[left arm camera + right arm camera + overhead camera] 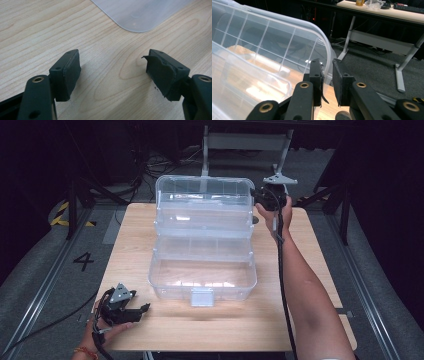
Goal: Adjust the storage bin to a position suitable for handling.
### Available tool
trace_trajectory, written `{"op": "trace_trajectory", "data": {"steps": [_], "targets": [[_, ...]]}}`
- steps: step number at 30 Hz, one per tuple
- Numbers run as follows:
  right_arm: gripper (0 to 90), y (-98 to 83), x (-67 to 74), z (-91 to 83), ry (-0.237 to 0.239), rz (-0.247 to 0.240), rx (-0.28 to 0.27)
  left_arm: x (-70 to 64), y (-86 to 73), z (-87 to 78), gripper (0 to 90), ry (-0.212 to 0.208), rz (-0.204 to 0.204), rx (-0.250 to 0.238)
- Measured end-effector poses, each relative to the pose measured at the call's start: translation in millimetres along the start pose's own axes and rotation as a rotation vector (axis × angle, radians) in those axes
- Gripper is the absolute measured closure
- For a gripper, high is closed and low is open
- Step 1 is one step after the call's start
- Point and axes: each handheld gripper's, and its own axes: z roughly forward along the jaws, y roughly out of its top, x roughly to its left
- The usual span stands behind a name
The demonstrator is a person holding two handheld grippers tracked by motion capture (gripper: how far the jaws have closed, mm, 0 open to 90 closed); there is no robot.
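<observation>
Standing open across the middle of the tabletop, a clear plastic storage box with fold-out trays runs its long axis side to side, its raised lid tilted up at the far edge. Of the two hands, the right is plainly the nearer to that lid: the right hand-held gripper sits at the lid's far right corner, with the box lying to its left and slightly toward the person. In the right gripper view, the curved rim of the lid passes just in front of and to the left of the right hand-held gripper, whose jaws are drawn almost together with a thin slit between them; whether the rim is pinched there or merely beside the pads cannot be told. The left hand-held gripper rests low on the tabletop well apart from the box, which lies ahead of it and to its right. Its jaws are spread and grasp nothing, bare wood between them in the left gripper view, with a rounded corner of the box just beyond. Any closing of the lid looks to fall to the right hand.
</observation>
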Motion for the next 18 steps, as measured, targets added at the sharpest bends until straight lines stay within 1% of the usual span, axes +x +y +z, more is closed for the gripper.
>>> {"op": "trace_trajectory", "data": {"steps": [2, 4, 6, 8, 9, 10, 11, 12, 18], "targets": [[82.2, -2.1, -0.2, 0.6, 0.0, -0.005, 0.004, 0.0, 0.0, 0.0, 28.0, 0.0, 0.001, 0.0], [82.3, -3.6, 0.4, -0.1, 0.011, -0.002, -0.001, 0.4, 0.1, -0.1, 28.1, 0.001, 0.005, 0.002], [82.3, -4.3, 2.2, 0.1, 0.008, -0.019, 0.007, 1.1, 0.6, 0.1, 28.0, 0.009, 0.015, -0.004], [82.3, -4.6, 3.9, 0.0, 0.008, -0.03, 0.006, 1.0, 0.6, 0.1, 27.7, 0.006, 0.012, -0.001], [82.3, -4.5, 4.5, 0.0, 0.011, -0.031, 0.008, 1.2, 0.4, 0.6, 27.7, 0.014, 0.02, -0.007], [82.3, -4.4, 5.1, -0.2, 0.013, -0.032, 0.009, 1.0, 0.9, 0.2, 27.6, 0.003, 0.01, 0.001], [82.3, -4.1, 5.4, -0.3, 0.011, -0.036, 0.011, 1.0, 0.5, 0.9, 27.6, 0.011, 0.017, -0.008], [82.2, -3.9, 5.5, -0.6, 0.008, -0.041, 0.008, 1.0, 0.8, 0.6, 27.5, 0.004, 0.011, -0.002], [81.6, -4.4, 4.7, -2.6, 0.012, -0.043, 0.014, 0.8, 0.5, 0.9, 27.4, 0.009, 0.012, -0.007]]}}
